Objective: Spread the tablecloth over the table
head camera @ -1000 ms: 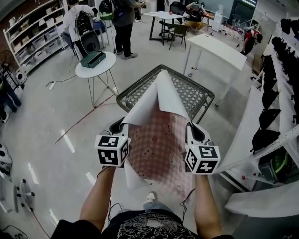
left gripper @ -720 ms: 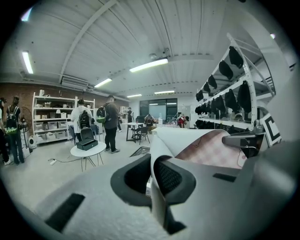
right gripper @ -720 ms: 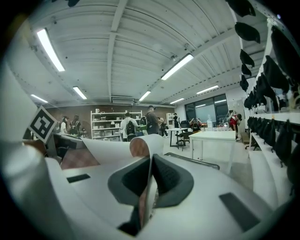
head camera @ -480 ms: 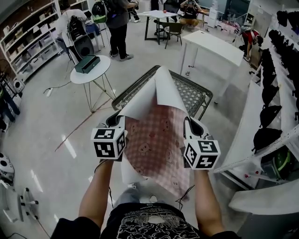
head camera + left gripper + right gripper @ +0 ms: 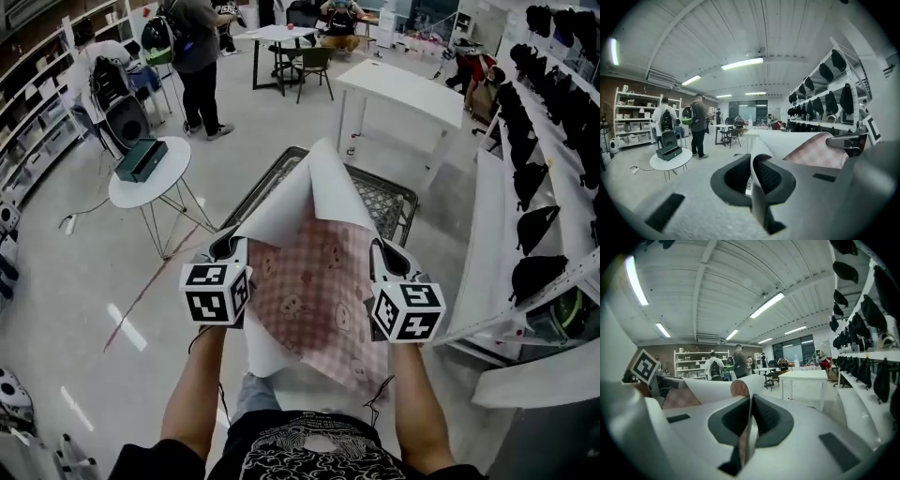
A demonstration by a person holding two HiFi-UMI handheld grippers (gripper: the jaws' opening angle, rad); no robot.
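Tablecloth (image 5: 314, 281), checked: left edge clamped flat in left gripper (image 5: 752, 171), right edge likewise in right gripper (image 5: 750, 416); slung between, far end curled above mesh table (image 5: 401, 202), seemingly not touching.

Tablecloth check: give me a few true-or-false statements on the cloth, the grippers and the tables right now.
1. The left gripper and right gripper are each shut on an edge of the tablecloth. True.
2. The tablecloth lies flat on the mesh table. False: it hangs in the air between the grippers, with its far end curled over.
3. A dark box sits on the round table. True.
4. The tablecloth's checked side faces the floor. False: it faces up, and the white back shows at the curled end.
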